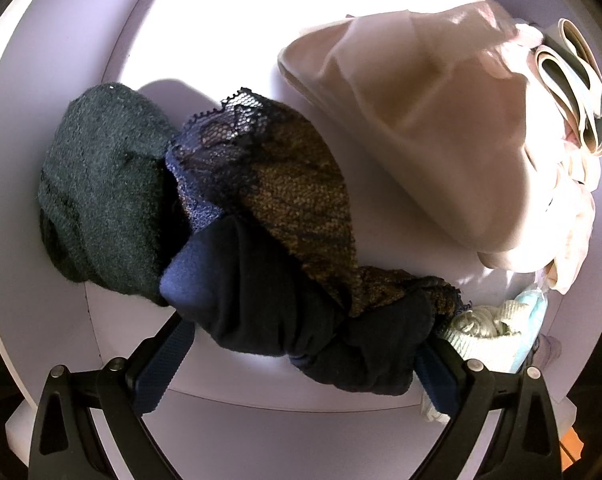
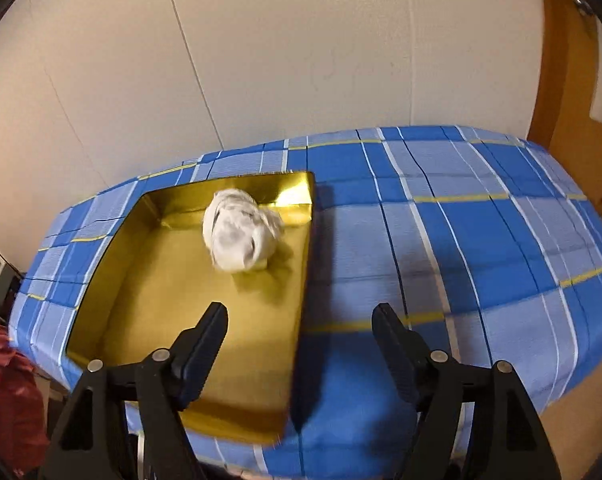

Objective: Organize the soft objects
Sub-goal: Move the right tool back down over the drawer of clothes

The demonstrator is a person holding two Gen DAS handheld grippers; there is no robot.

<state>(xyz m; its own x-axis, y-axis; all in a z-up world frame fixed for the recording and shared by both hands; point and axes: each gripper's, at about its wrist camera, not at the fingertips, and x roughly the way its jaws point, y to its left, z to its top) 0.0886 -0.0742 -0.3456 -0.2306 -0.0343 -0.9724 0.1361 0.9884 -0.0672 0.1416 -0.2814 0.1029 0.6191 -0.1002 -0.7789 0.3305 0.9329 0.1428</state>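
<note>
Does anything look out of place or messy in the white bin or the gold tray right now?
Nothing looks damaged or spilled. The white bin holds an unsorted heap: a green knit piece, dark lace fabric and a beige garment. The gold tray holds one pale bundle, lying neatly inside.

Gold tray (image 2: 141, 280) — white bundle (image 2: 241, 236); blue plaid cloth (image 2: 461, 240); navy garment (image 1: 285, 320).

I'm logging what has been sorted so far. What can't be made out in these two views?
- Left wrist view: the dark navy fabric bundle covers the left claw tips; grip unclear.
- Left wrist view: pale pink cloth pile, glare-washed, cut off above.
- Right wrist view: white-grey rolled cloth in the gold tray, motion-blurred.
</note>
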